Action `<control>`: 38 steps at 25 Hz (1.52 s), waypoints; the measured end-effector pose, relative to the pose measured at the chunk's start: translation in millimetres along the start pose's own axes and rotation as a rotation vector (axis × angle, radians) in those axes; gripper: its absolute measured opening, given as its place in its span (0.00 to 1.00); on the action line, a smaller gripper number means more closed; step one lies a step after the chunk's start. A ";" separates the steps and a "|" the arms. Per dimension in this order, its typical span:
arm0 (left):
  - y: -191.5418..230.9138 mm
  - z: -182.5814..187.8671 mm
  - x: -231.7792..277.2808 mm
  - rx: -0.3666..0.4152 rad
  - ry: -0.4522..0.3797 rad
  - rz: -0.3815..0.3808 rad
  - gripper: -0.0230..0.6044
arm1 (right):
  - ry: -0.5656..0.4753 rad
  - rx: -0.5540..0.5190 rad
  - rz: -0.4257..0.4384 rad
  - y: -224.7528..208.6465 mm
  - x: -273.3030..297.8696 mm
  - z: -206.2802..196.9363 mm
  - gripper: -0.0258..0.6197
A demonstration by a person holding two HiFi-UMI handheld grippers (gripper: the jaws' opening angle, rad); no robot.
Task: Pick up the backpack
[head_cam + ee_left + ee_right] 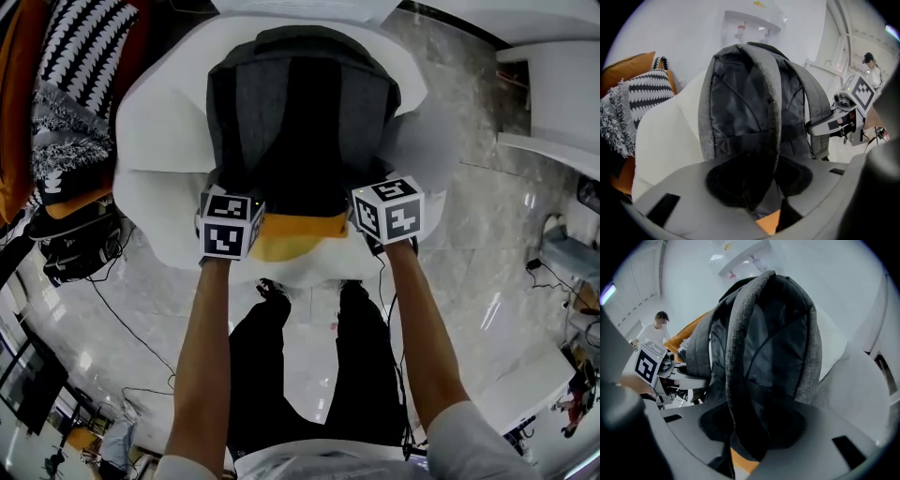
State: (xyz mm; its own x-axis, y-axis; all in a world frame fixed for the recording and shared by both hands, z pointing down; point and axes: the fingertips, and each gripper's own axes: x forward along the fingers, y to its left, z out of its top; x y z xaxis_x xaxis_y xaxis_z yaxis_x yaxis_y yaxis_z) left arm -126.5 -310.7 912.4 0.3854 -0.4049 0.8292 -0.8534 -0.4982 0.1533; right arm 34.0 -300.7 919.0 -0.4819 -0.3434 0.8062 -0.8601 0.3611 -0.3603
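Backpack (300, 112): 1, grey, upright just ahead of both claws, on a white armchair (155, 202).
Straps: 2; left strap (771, 117) between the left claw's (757, 190) jaws, right strap (733, 376) between the right claw's (750, 430) jaws.
Claws: 2, both spread apart, not clamped.
Cushion (295, 239): 1, orange, beneath the claws.
Floor (469, 225): pale marble.

head: steeply down | 2 gripper views: close — both share backpack (300, 122)
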 end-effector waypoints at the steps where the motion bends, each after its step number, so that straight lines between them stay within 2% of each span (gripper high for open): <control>1: 2.1 -0.5 0.8 -0.003 0.000 0.007 0.33 | -0.001 0.001 -0.004 0.0 1.6 0.1 0.24; 6: 7.9 0.0 4.5 -0.024 0.000 0.034 0.29 | 0.005 0.004 -0.020 1.7 7.0 -0.6 0.24; 11: 11.8 -1.3 5.1 -0.025 -0.002 0.049 0.26 | 0.021 -0.044 -0.004 10.6 6.1 -3.9 0.23; 14: 13.3 -3.3 0.5 -0.021 0.008 0.061 0.20 | 0.025 -0.056 -0.005 13.9 1.6 -5.2 0.13; 17: 9.0 -5.3 -3.7 0.009 0.035 0.066 0.16 | 0.042 -0.062 0.009 18.8 -4.0 -8.9 0.10; 21: -0.6 -5.4 -8.9 0.035 0.060 0.054 0.13 | 0.044 -0.039 0.027 26.0 -13.8 -10.2 0.09; 27: -21.7 -6.4 -23.8 -0.029 0.079 0.013 0.12 | 0.058 -0.022 0.047 37.1 -30.8 -12.1 0.09; 38: -51.9 -8.2 -62.7 -0.038 0.098 -0.031 0.12 | 0.136 -0.026 0.054 59.1 -65.5 -22.5 0.09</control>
State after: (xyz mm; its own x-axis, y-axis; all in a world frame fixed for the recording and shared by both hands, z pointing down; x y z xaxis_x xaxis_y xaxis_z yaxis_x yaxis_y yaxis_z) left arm -109.2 -253.2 856.8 0.3771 -0.3115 0.8722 -0.8551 -0.4790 0.1986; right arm 18.6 -237.3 855.5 -0.4983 -0.2028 0.8430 -0.8283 0.3987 -0.3937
